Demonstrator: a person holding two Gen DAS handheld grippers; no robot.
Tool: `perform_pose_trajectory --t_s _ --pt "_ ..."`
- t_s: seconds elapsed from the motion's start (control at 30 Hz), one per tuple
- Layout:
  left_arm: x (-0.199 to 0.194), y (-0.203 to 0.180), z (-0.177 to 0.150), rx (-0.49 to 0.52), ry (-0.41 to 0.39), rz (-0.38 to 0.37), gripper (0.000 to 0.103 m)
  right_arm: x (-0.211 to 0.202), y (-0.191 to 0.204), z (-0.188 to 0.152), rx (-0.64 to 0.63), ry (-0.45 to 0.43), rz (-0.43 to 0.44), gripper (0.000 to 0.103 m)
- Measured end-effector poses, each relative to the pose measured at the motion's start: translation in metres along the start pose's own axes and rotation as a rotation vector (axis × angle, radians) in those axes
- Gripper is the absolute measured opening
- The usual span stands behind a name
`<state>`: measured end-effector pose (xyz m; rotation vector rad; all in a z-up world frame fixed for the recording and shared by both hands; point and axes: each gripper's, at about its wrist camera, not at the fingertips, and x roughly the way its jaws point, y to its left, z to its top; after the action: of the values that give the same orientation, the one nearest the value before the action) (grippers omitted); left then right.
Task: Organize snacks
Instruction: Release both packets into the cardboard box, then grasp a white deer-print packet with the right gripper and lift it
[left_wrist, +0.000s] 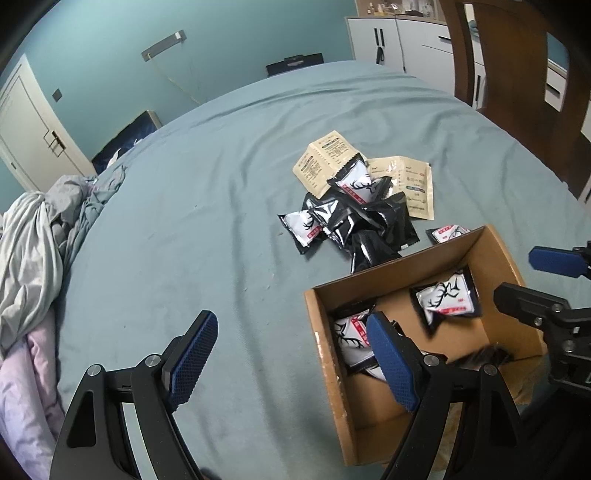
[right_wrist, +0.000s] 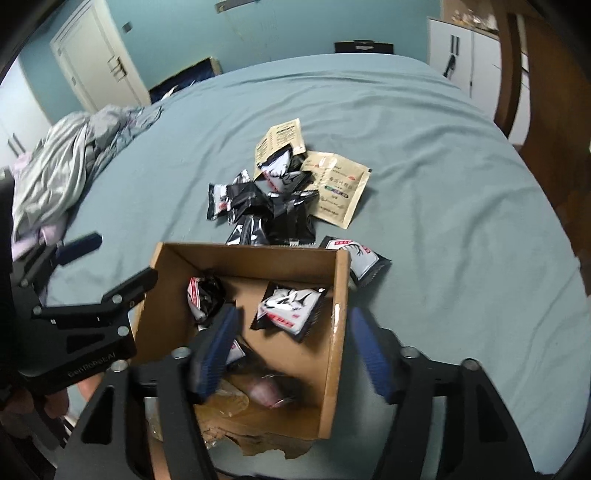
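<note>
A brown cardboard box sits on the teal bed sheet and holds black-and-white deer-print snack packets. A pile of the same packets with tan sachets lies beyond the box. One packet lies beside the box's far right corner. My left gripper is open and empty, left of and over the box's near left wall. My right gripper is open and empty above the box's right wall; it shows at the right of the left wrist view.
Crumpled grey and pink bedding lies at the left edge of the bed. White cabinets and a brown wooden frame stand at the back right. A white door is at the back left.
</note>
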<state>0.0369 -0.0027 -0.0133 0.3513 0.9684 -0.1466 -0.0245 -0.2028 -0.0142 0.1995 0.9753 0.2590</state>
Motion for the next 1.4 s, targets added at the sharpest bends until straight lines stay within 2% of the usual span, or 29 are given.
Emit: perform_pose_trajectory --t_s 0.13,0.33,0.53,0.9,1.17,1.4 --pt "0.001 0.005 0.001 -0.024 0.007 -0.003 0.084 -0.003 -0.002 -0.002 0.025 -0.016 -0.012 0.071" --pt "0.002 0.010 0.001 -0.048 0.007 0.011 0.084 -0.004 0.000 -0.003 0.022 -0.019 -0.026 0.072" --pt "0.002 0.014 0.000 -0.062 0.009 0.018 0.084 -0.017 -0.006 -0.003 0.049 -0.062 -0.040 0.072" --pt "0.008 0.017 0.001 -0.089 0.041 -0.006 0.084 -0.041 -0.038 0.014 0.079 -0.063 -0.064 0.072" --pt "0.002 0.016 0.004 -0.096 0.026 -0.008 0.084 -0.028 -0.085 0.038 0.165 0.022 -0.123 0.072" --pt "-0.001 0.015 0.006 -0.100 0.025 -0.015 0.084 0.011 -0.114 0.057 0.305 0.141 -0.081 0.072"
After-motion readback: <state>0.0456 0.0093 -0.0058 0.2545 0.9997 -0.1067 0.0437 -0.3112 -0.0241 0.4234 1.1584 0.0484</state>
